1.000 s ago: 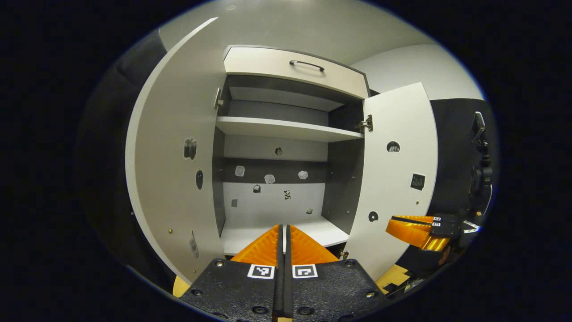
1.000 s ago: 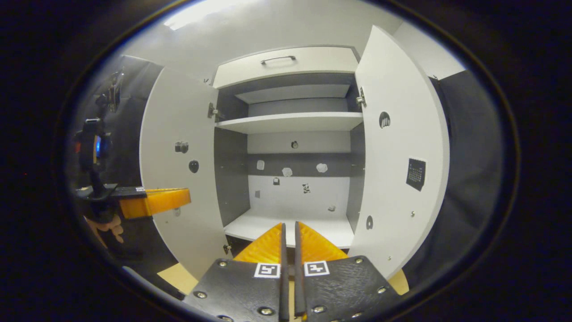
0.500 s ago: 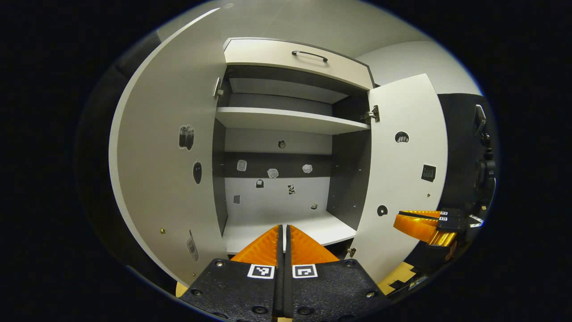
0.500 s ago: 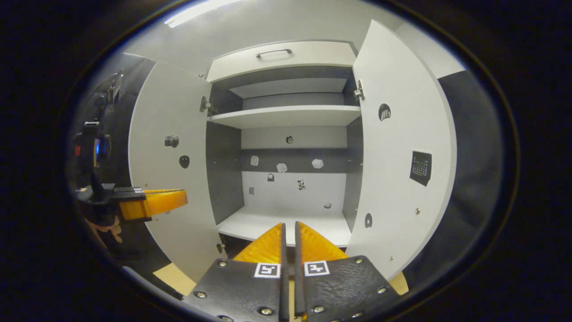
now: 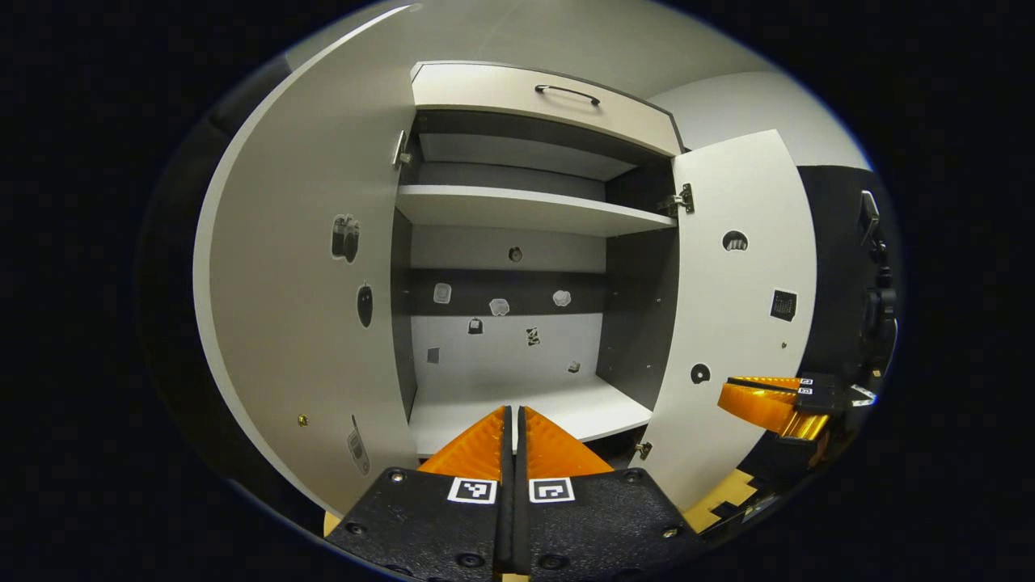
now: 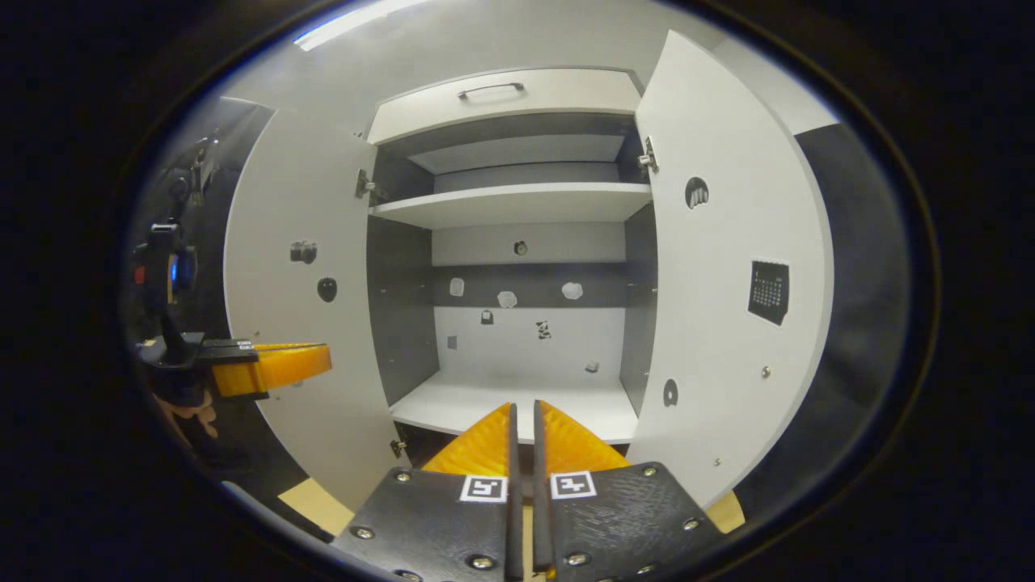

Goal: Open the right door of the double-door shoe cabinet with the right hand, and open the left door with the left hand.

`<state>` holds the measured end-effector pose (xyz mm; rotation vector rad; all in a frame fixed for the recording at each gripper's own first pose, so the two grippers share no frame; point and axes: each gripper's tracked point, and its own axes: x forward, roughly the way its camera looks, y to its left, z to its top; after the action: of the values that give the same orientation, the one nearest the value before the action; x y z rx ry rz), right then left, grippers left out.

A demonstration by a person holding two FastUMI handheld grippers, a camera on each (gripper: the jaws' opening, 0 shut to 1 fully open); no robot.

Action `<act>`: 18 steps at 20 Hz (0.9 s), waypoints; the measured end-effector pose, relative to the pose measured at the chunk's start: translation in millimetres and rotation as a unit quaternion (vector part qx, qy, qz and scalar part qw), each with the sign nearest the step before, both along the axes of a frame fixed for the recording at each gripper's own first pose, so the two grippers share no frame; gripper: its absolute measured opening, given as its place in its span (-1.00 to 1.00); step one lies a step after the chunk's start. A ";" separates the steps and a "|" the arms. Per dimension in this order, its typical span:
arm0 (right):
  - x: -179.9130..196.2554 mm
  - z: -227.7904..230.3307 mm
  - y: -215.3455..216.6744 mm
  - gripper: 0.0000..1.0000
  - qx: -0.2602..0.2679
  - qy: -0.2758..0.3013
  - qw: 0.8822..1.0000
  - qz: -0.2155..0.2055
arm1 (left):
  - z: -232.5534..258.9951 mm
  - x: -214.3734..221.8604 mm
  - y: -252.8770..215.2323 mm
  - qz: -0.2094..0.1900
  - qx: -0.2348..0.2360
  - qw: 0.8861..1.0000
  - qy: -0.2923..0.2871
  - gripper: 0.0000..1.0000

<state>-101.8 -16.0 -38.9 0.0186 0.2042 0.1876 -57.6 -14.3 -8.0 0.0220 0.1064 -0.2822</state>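
Right gripper view shows both doors wide open beside the right gripper [image 6: 523, 420], its fingers pressed together on nothing, like the left gripper [image 5: 511, 424], so back both straight out without bumping the left door [image 6: 299, 307] or right door [image 6: 728, 267].

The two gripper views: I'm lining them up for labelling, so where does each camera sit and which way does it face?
Left gripper view: rides on the left gripper, facing into the open shoe cabinet; its own fingers are together at the bottom, the right gripper farther off beside the right door.
Right gripper view: rides on the right gripper, facing the same interior; the left gripper and a hand show by the left door.
Shared: cabinet, both open doors, drawer.
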 end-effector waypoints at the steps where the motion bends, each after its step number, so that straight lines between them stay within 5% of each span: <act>1: -0.7 -0.1 0.5 -0.89 0.000 0.000 1.000 -0.001 | -0.2 -0.2 1.1 0.001 -0.001 1.000 0.000 -0.99; 4: -9.7 4.8 2.4 -0.89 0.006 -0.002 1.000 -0.001 | -0.7 1.5 6.4 0.008 0.003 1.000 -0.002 -0.99; 6: -5.5 2.3 9.5 0.03 0.011 -0.001 1.000 0.007 | 1.8 4.9 8.3 0.011 0.009 1.000 -0.013 -0.99; 8: -3.0 3.2 11.5 0.76 0.002 -0.007 1.000 0.005 | 5.1 1.8 8.6 0.010 0.006 1.000 -0.019 -0.32; 11: -4.5 4.6 13.2 0.79 -0.008 -0.012 1.000 0.003 | 3.5 1.1 3.1 0.003 -0.007 1.000 -0.016 0.67; 12: -5.5 5.4 12.9 0.79 -0.007 -0.011 1.000 0.003 | 2.7 2.6 1.9 0.003 -0.008 1.000 -0.017 0.84; 18: -10.1 3.6 2.7 0.79 0.002 -0.006 1.000 -0.019 | 2.6 2.0 -4.4 -0.005 -0.004 1.000 -0.021 0.87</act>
<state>-111.9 -13.3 -35.3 0.0244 0.1912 0.1503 -55.6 -18.7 -5.4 0.0209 0.0633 -0.2914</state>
